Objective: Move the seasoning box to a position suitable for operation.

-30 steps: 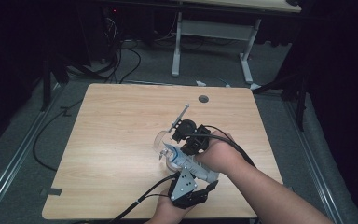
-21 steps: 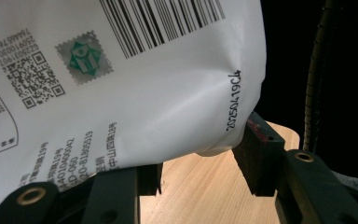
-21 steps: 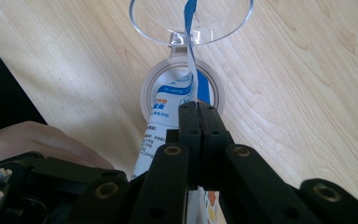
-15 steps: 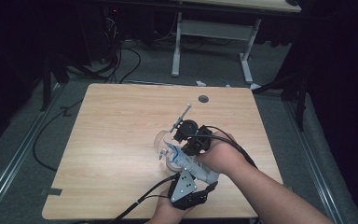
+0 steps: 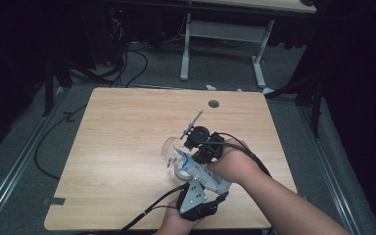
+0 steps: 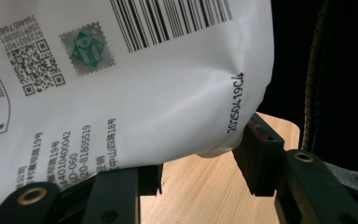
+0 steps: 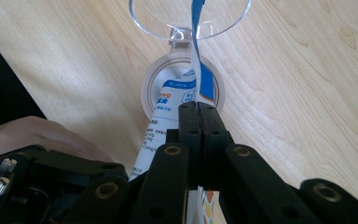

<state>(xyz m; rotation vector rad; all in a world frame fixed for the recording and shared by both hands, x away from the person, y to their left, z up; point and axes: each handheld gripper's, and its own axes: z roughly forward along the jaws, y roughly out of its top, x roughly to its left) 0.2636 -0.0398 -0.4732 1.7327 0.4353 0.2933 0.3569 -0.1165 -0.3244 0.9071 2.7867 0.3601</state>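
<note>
Black jaws on your right gripper (image 7: 198, 109) are pressed tight together, pinching the top edge of the white pouch (image 7: 179, 100), right by its blue strip. From the right gripper view the pouch hangs down into the clear round container (image 7: 149, 88) on the table, w/ the container's see-through hinged lid (image 7: 142, 14) flipped open just past it, joined at a small hinge. Your other hand shows at the lower left of that view.

Left gripper (image 6: 196, 163): jaws stand part-spread, clamping the pouch (image 6: 158, 88) between them. The right pad digs into the pouch's edge next to the printed date code, left jaw sits under the pouch's lower edge. Barcode, QR code & a green stamp face the camera close up. A corrugated black cable runs up the right side of that view.

From the high view, your left gripper (image 5: 192, 172) is near the table's (image 5: 127, 127) front edge, grey plate on top, holding the pouch's (image 5: 201, 174) lower part. Right gripper (image 5: 188, 147) comes in from the right, just above it, over the container (image 5: 174, 164); the lid (image 5: 169, 147) lies beside it. Both sit mid-table, toward your side. A small dark hole (image 5: 213, 104) marks the wood near the far edge. Beyond: floor cables & a white desk frame (image 5: 223, 34).
</note>
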